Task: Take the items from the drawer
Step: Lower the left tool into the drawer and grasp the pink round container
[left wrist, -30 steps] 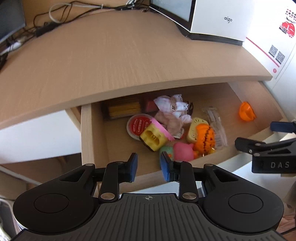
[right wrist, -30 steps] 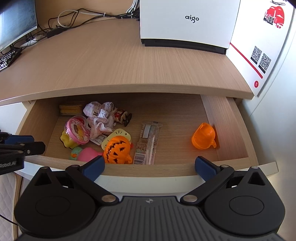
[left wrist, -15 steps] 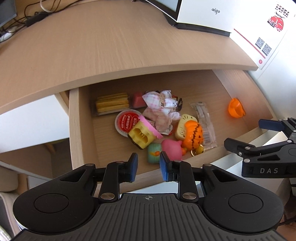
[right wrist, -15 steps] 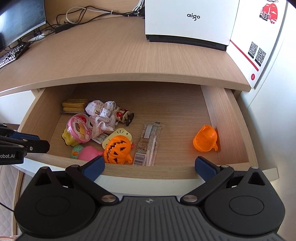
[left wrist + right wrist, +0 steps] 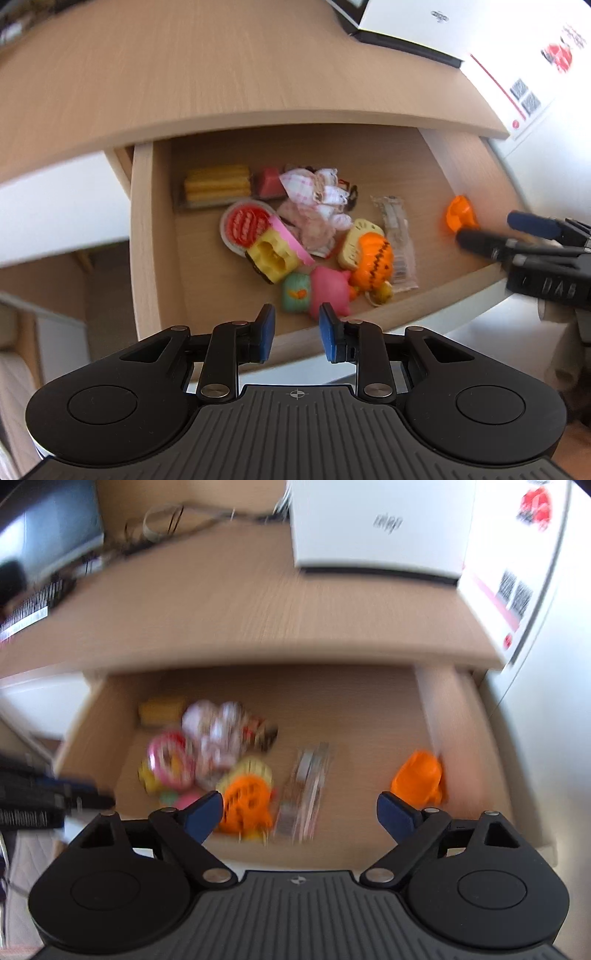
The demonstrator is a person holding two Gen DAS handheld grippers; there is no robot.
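Observation:
The wooden drawer stands pulled out under the desk top. Inside lie an orange pumpkin toy, a pink toy, a yellow block toy, a clear snack packet and, alone at the right, an orange cup. My left gripper hovers over the drawer's front edge near the pink toy, jaws a little apart with nothing between them. My right gripper is wide and its jaws are closing on nothing, above the pumpkin and the orange cup. The right wrist view is blurred.
A white box sits at the back of the desk top. A sheet with QR codes hangs at the right. A keyboard and cables lie far left. Yellow wafers and a red-lidded tub fill the drawer's left.
The left wrist view has tilted down, showing more of the drawer. My right gripper has moved in over the drawer's front towards the orange cup, its jaws slightly narrower.

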